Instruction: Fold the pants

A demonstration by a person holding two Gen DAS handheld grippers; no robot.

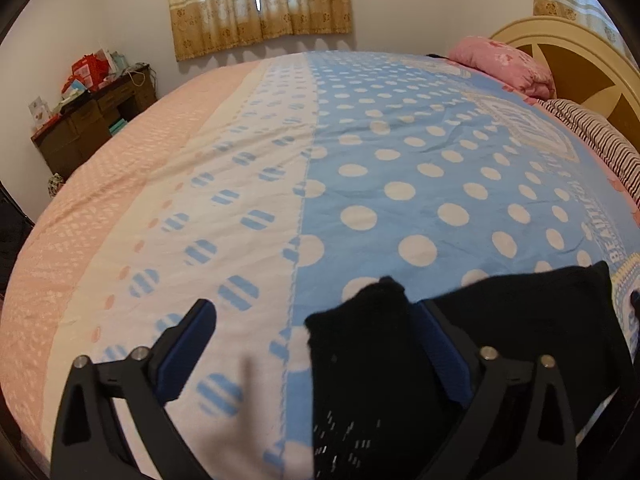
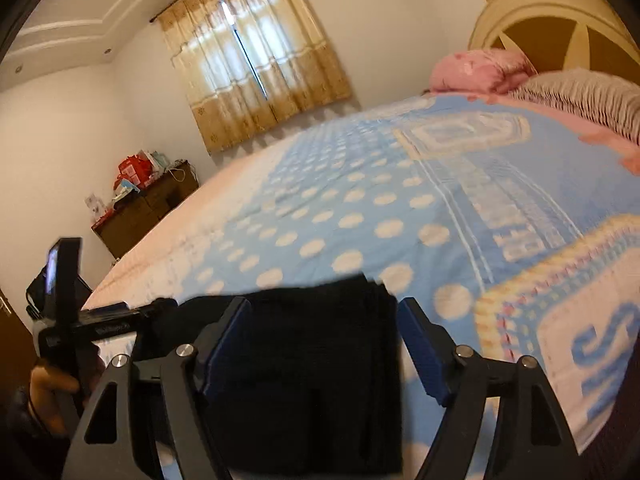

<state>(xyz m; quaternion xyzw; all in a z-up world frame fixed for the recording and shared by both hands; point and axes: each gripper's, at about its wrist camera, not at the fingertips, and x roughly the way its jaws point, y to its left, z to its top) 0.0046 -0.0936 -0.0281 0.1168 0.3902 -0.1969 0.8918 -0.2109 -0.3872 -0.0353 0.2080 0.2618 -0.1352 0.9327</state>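
Polka-dot bedspread (image 1: 400, 168), curtained window (image 1: 260, 4), cluttered dresser (image 1: 92, 116), black pants (image 2: 312, 360)

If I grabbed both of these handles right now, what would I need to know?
Left gripper: open, black pants lying between its fingers, not pinched.
Right gripper: open too, over the same pants.
The pants lie bunched at the near edge of the dotted bedspread; they look partly folded, though how far is unclear.
Left to do: grip the cloth, finish the fold, lay it flat.
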